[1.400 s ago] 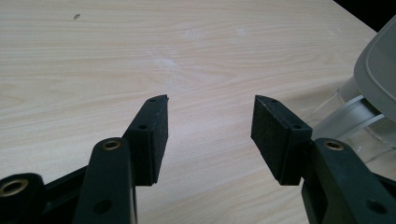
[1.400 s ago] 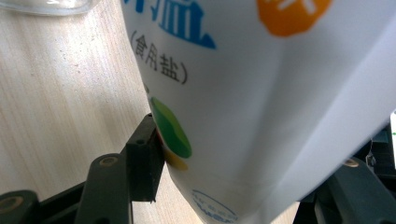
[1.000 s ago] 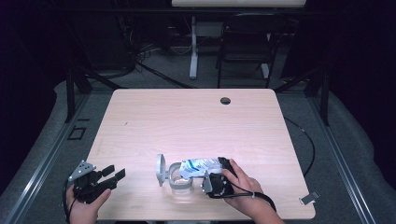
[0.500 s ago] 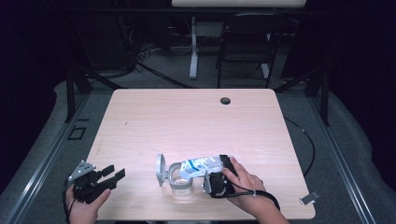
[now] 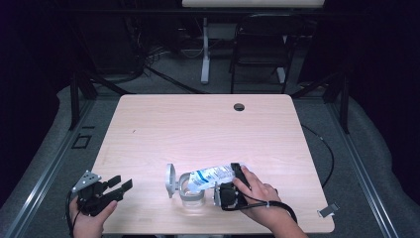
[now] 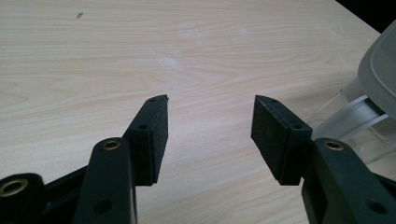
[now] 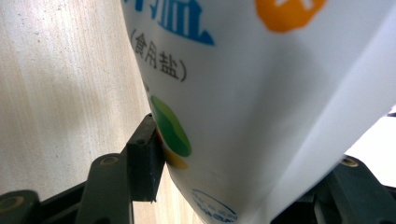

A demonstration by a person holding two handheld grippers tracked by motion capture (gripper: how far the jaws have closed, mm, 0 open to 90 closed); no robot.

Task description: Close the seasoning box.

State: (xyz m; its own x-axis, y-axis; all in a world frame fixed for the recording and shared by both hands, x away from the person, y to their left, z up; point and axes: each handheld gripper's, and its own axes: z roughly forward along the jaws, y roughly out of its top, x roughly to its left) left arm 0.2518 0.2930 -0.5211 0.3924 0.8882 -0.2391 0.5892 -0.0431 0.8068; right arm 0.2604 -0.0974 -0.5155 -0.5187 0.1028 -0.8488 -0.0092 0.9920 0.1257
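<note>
While tilted over the clear jar, right gripper clamped on salt bag; left gripper level, jaws apart.

On the pale wooden table, near its front edge at about six o'clock, stands a clear round plastic container with its grey lid hinged up at its nine o'clock side. A white printed salt bag lies tilted over the container's mouth from three o'clock. A small dark round grommet hole sits far back at twelve o'clock.
</note>
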